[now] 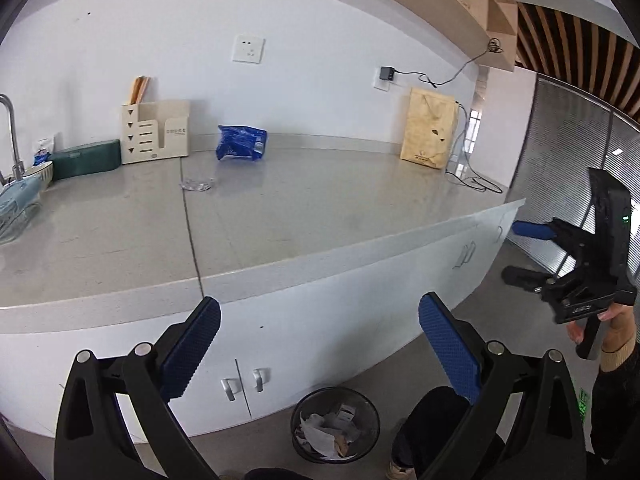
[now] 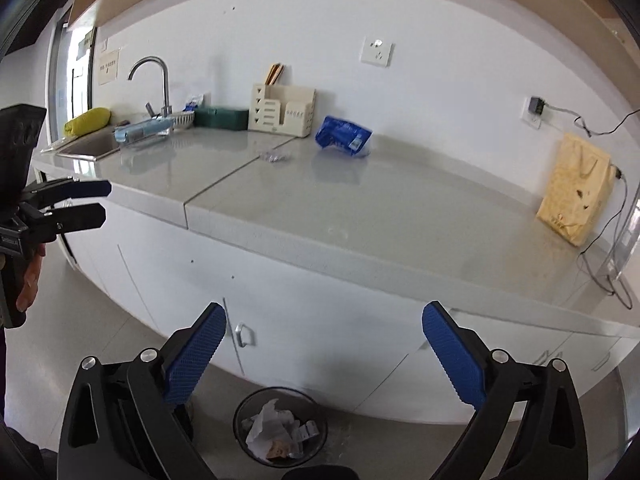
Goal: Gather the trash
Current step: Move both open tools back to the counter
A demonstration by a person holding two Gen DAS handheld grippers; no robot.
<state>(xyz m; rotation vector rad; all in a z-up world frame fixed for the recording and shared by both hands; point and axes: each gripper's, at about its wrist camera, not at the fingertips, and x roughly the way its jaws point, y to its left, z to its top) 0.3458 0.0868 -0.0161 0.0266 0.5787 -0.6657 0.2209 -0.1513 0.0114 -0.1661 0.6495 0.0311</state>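
Observation:
A crumpled blue plastic wrapper (image 1: 241,143) lies at the back of the grey counter (image 1: 300,208), also in the right wrist view (image 2: 343,135). A small clear crumpled wrapper (image 1: 197,184) lies in front of it, left of centre (image 2: 275,156). A black mesh bin (image 1: 335,424) with paper trash stands on the floor below the counter (image 2: 281,426). My left gripper (image 1: 319,344) is open and empty, held off the counter's front edge above the bin. My right gripper (image 2: 324,354) is open and empty, also in front of the counter; it shows at the right of the left wrist view (image 1: 520,252).
A cream organiser (image 1: 156,130), a green box (image 1: 86,159), a sink with tap (image 2: 154,84) and cloths sit at the left. A brown paper bag (image 1: 430,128) and cables stand at the right. White cabinet doors (image 1: 280,344) run below the counter.

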